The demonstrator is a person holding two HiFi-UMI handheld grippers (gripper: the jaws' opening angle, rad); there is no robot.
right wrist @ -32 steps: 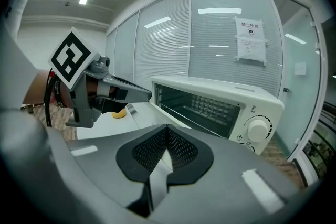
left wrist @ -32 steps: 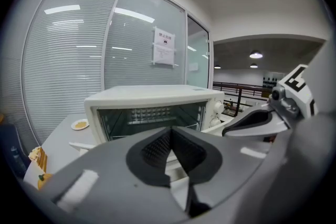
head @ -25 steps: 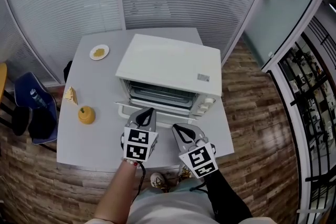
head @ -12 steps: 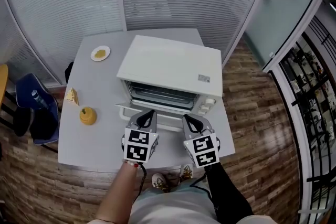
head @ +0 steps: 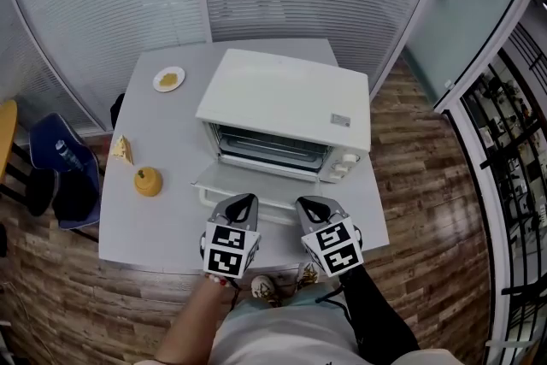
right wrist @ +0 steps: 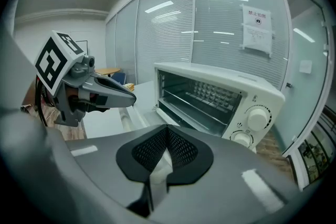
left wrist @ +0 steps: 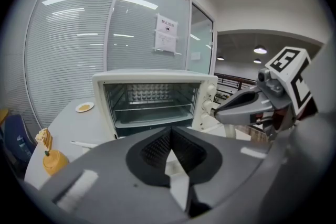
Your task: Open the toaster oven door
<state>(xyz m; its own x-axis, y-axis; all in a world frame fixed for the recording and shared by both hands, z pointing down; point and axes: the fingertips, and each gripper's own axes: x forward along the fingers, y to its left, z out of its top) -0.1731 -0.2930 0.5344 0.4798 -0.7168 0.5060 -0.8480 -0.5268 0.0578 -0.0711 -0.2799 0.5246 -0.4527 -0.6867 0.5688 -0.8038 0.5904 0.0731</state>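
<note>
- Two grippers sit side by side at the near edge of the table (head: 154,228). The left gripper (head: 244,200) and the right gripper (head: 309,203) both point toward the toaster oven (head: 286,103).
- The left gripper's own view shows its jaws brought together at the tips, with nothing between them.
- The right gripper's view shows the same: pads meeting and nothing clamped.
- Neither gripper appears to touch anything. In the head view their tips lie just at the front edge of the door (head: 256,184), but whether they make contact cannot be told.
- The door is already swung down and lies roughly flat in front of the oven. This exposes the wire rack (right wrist: 202,99) and the two knobs (right wrist: 252,126) on the right side.
- By this layout the opening looks complete, so the step in hand is probably to let go and clear away.
- Doing that well means lifting both grippers straight back toward the person, without dragging across the handle. A knock could swing the hinged door upward or shift the light oven on the table.
- Well apart on the left of the table are a yellow-orange object (head: 148,181), a wedge of food (head: 122,150) and a small plate (head: 169,79). None of them is in the way.
</note>
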